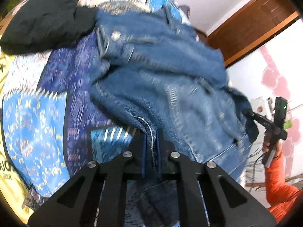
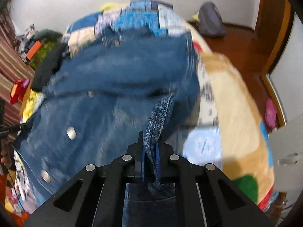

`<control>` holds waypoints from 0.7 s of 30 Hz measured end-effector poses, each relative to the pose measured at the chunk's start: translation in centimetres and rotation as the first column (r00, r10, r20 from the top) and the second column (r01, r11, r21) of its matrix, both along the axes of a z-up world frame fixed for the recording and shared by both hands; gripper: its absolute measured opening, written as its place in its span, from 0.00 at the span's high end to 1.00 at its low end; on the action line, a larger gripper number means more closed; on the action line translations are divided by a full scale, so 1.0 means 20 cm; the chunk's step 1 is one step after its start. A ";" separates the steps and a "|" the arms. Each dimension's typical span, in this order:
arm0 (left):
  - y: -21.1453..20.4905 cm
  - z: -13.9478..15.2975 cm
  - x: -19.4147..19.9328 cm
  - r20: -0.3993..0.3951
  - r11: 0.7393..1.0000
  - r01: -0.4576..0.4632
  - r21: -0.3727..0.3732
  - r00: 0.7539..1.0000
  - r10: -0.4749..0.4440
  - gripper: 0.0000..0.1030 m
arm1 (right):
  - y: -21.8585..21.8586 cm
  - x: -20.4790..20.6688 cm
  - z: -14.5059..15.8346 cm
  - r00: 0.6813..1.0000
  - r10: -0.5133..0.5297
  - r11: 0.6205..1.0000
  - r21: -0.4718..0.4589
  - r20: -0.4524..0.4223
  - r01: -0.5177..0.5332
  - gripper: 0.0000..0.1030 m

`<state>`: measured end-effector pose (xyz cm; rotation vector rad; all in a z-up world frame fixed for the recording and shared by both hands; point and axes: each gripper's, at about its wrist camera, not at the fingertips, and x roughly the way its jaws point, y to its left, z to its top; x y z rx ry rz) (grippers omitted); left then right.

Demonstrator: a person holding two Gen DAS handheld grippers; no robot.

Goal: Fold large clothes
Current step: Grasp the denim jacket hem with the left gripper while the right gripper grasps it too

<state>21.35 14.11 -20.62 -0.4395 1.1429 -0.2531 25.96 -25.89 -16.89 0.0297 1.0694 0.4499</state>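
Note:
A blue denim jacket (image 1: pixel 162 79) with metal buttons hangs bunched above a patterned bedspread (image 1: pixel 34 124). My left gripper (image 1: pixel 151 141) is shut on a stitched hem of the jacket. My right gripper (image 2: pixel 150 147) is shut on another seamed edge of the jacket (image 2: pixel 113 87). The right gripper also shows at the right edge of the left wrist view (image 1: pixel 272 121), gripping the jacket's far side. The left gripper shows partly at the left edge of the right wrist view (image 2: pixel 3 128). Both views are blurred by motion.
A black garment (image 1: pixel 43 22) lies on the bed at the upper left. A bag (image 2: pixel 210 19) sits on the wooden floor beyond the bed. A wooden door frame (image 1: pixel 251 22) stands at the right. Clutter (image 2: pixel 36 47) lies at the bed's left side.

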 end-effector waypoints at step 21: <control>0.33 -0.12 0.96 0.003 0.977 -0.212 0.033 0.977 0.212 0.91 | 0.13 1.02 -0.18 0.979 -0.201 0.979 -0.012 -0.014 0.201 0.89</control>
